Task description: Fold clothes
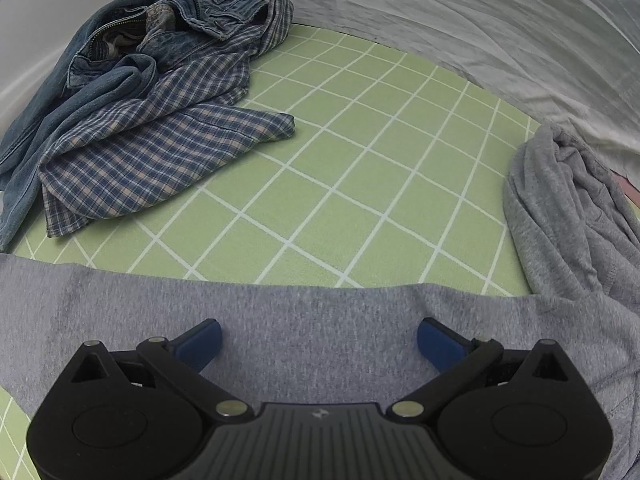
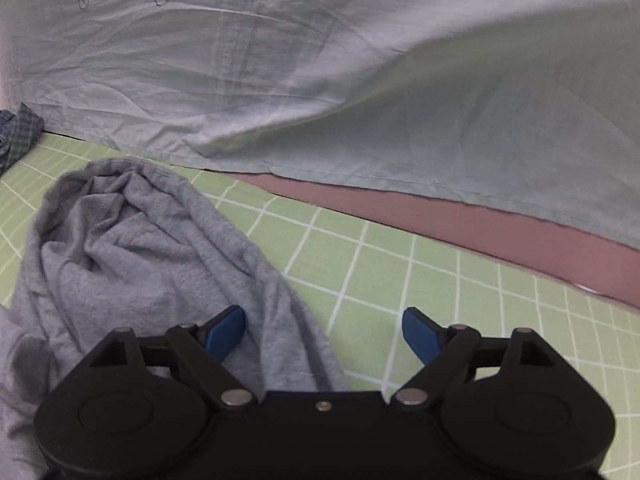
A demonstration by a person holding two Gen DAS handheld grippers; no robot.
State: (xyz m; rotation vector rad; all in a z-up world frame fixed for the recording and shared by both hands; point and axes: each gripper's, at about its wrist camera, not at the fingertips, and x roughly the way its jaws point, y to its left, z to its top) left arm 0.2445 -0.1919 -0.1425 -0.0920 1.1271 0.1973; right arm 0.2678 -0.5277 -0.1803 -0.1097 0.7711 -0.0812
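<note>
Green grid mat [image 1: 360, 152] | grey garment [image 1: 304, 320] (spread flat) | 2 grippers: left gripper [image 1: 319, 343], right gripper [image 2: 323, 332] agape

Grey tee [image 1: 320, 320]; blue-white plaid shirt [image 1: 160, 152]; blue denim jacket [image 1: 120, 40]; green mat w/ white grid [image 1: 380, 160]; pale sheet [image 2: 320, 80]; blue finger pads [image 2: 224, 332].

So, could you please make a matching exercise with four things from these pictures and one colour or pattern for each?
Things:
1. garment under the left gripper
2. shirt lying open in the pile
3. jacket at the back of the pile
4. mat

Colour or pattern:
A. green with white grid
B. blue denim
C. plain grey
D. blue and white check

Pairs: 1-C, 2-D, 3-B, 4-A
</note>
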